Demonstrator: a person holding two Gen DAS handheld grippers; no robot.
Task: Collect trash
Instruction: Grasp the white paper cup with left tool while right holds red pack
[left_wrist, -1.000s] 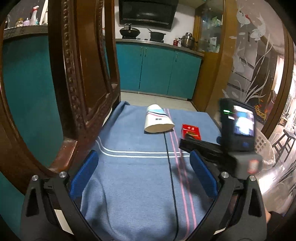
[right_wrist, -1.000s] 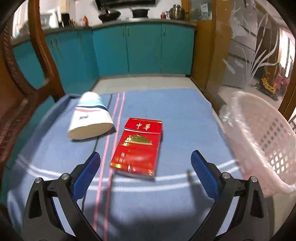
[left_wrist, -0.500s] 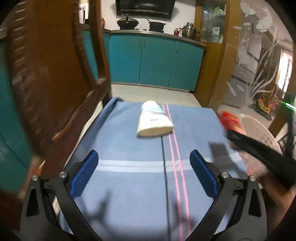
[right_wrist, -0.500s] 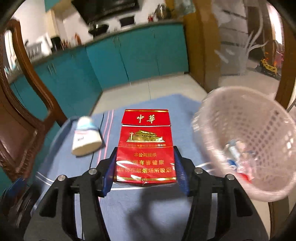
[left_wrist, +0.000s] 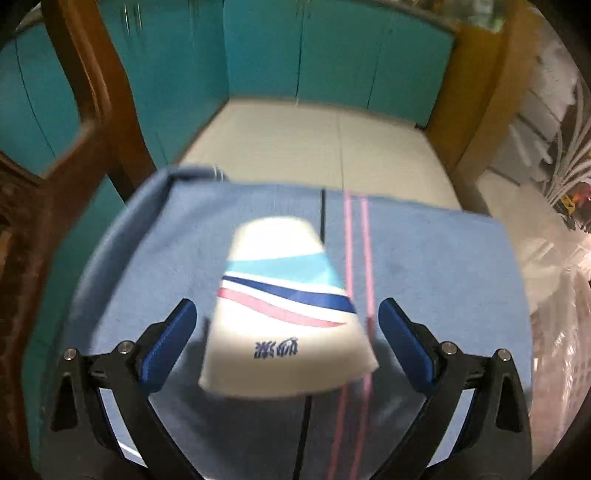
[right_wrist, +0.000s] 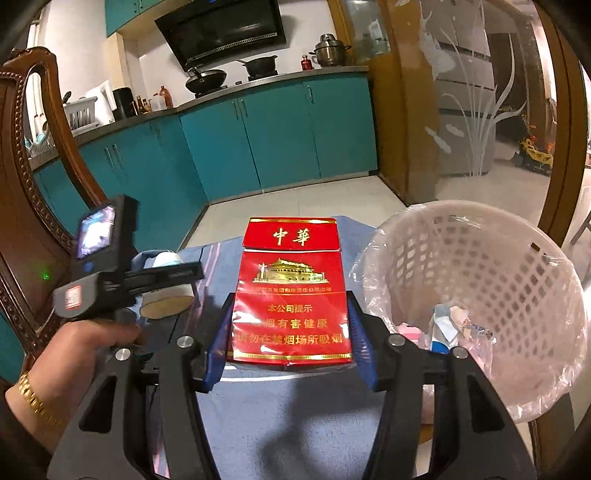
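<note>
A white paper cup (left_wrist: 288, 314) with blue and pink stripes lies on its side on the blue cloth (left_wrist: 443, 266). My left gripper (left_wrist: 286, 338) is open, its blue pads on either side of the cup's wide end, apart from it. My right gripper (right_wrist: 290, 339) is shut on a red cigarette pack (right_wrist: 291, 295) and holds it upright above the cloth, just left of the white trash basket (right_wrist: 480, 258). The left gripper (right_wrist: 162, 277) and the cup (right_wrist: 168, 299) also show in the right wrist view.
The basket holds some wrappers (right_wrist: 450, 325) in a plastic liner. A carved wooden chair (left_wrist: 74, 140) stands at the table's left. Teal kitchen cabinets (right_wrist: 277, 129) and a frosted glass partition (right_wrist: 472, 92) lie beyond.
My right gripper closed on the red pack, lifted it and brought it beside the basket. My left gripper moved forward until its open pads flank the cup.
</note>
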